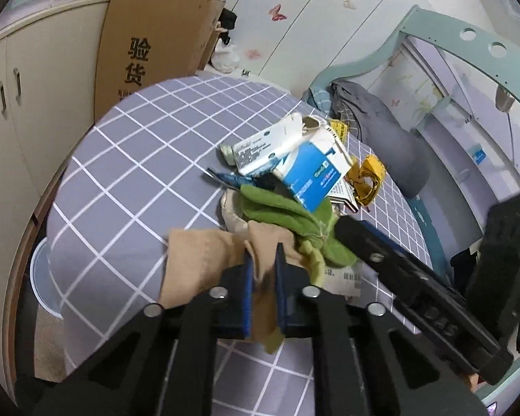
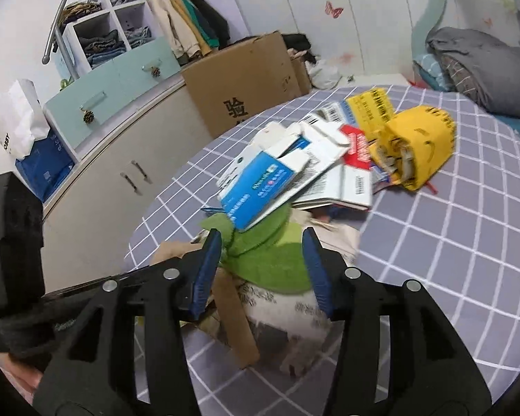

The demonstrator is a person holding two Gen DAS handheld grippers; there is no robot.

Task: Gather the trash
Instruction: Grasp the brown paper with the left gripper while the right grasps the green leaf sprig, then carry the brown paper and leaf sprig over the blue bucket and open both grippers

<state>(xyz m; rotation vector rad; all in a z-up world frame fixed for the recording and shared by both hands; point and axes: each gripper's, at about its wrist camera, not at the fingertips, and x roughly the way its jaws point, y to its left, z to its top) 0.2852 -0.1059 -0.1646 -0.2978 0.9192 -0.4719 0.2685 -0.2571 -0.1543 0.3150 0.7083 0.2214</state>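
A grid-patterned bedsheet [image 1: 128,159] is covered by a trash pile [image 2: 329,159] near its middle. A green cloth [image 2: 274,260] is straddled by the half-open right gripper [image 2: 261,242]. A tan paper scrap [image 1: 204,260] is pinched by the left gripper [image 1: 263,260].

Left tool [image 1: 264,260] pinched nearly closed; right tool [image 2: 261,242] parted.

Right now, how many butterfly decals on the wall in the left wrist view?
2: a pink butterfly decal on the white wall panels, a pale butterfly decal to its right. Others may be hidden.
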